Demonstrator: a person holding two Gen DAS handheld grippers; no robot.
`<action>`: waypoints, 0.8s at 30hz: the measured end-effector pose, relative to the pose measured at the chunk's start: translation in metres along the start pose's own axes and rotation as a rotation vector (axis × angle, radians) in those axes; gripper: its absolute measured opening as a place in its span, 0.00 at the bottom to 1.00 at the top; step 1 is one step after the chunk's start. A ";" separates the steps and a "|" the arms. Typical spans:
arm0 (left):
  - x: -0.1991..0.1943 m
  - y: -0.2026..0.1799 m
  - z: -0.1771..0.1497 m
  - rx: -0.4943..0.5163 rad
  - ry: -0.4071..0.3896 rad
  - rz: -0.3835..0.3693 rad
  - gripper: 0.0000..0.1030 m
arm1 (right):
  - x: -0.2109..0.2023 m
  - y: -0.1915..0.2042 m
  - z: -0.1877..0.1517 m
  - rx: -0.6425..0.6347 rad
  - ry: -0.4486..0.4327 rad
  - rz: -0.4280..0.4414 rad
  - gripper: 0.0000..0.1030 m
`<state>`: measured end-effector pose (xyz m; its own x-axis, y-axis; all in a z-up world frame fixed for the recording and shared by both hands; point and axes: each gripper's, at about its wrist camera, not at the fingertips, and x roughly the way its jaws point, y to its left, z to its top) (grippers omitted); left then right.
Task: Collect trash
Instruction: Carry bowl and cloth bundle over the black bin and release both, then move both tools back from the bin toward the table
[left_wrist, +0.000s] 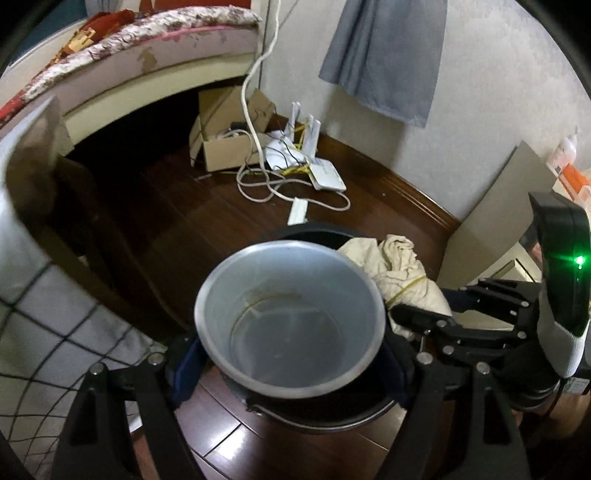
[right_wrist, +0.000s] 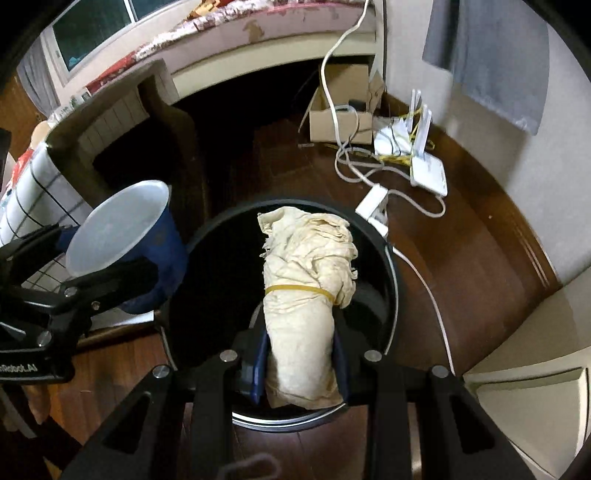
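My left gripper (left_wrist: 290, 363) is shut on an empty blue paper cup (left_wrist: 290, 317) with a white inside, held over the near rim of a black trash bin (left_wrist: 314, 415). The cup also shows in the right wrist view (right_wrist: 122, 236), left of the bin (right_wrist: 214, 295). My right gripper (right_wrist: 301, 369) is shut on a roll of cream cloth (right_wrist: 306, 295) bound with a yellow rubber band, held above the bin's dark opening. The cloth roll (left_wrist: 399, 273) and right gripper (left_wrist: 417, 319) show in the left wrist view, just right of the cup.
The bin stands on a dark wood floor. Beyond it lie a white power strip (right_wrist: 373, 206), tangled cables (right_wrist: 354, 162), a white router (right_wrist: 428, 173) and an open cardboard box (right_wrist: 340, 114). A bed (left_wrist: 140, 55) is at the far left, a wall and white cabinet (right_wrist: 528, 376) at right.
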<state>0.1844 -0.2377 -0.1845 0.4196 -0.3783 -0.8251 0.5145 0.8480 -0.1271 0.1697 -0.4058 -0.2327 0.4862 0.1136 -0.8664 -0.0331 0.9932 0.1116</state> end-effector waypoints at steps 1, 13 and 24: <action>0.005 0.000 0.001 0.000 0.010 -0.007 0.79 | 0.003 -0.002 -0.001 0.001 0.007 0.008 0.31; 0.018 0.033 -0.024 -0.104 0.075 0.128 0.99 | 0.014 -0.030 -0.014 0.100 0.043 -0.117 0.97; -0.015 0.037 -0.038 -0.103 0.010 0.183 0.99 | -0.008 -0.013 -0.015 0.062 -0.047 -0.160 0.99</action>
<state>0.1685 -0.1864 -0.1978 0.4917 -0.2111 -0.8448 0.3511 0.9359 -0.0295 0.1531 -0.4193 -0.2345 0.5212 -0.0487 -0.8520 0.1008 0.9949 0.0048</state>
